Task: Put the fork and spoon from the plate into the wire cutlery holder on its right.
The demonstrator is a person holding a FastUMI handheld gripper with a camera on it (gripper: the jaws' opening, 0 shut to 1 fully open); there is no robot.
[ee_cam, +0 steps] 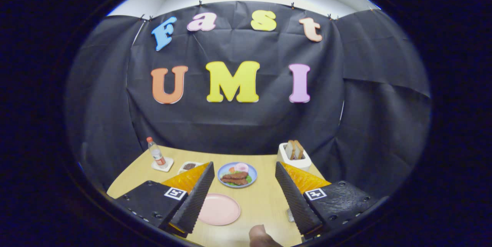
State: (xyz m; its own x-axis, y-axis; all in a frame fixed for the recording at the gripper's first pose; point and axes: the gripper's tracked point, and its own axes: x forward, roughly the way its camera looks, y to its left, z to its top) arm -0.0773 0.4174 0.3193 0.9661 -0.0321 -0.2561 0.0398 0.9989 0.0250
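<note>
Wooden table point(265, 204) under black booth cloth. Gripper point(244, 185) raised above near edge, fingers spread wide, holding nothing. Between fingers, empty pink plate point(220, 209) toward near edge; just beyond, blue plate of food point(237, 174) at mid-table. White holder with toast slices point(294, 155) at far right corner. Bottle point(155, 153) on coaster, small dish point(188, 166) at far left. Wire cutlery holder point(290, 214) barely glimpsed beside right finger. Fingertip point(261, 236) at near edge. Fork, spoon untraceable.
</note>
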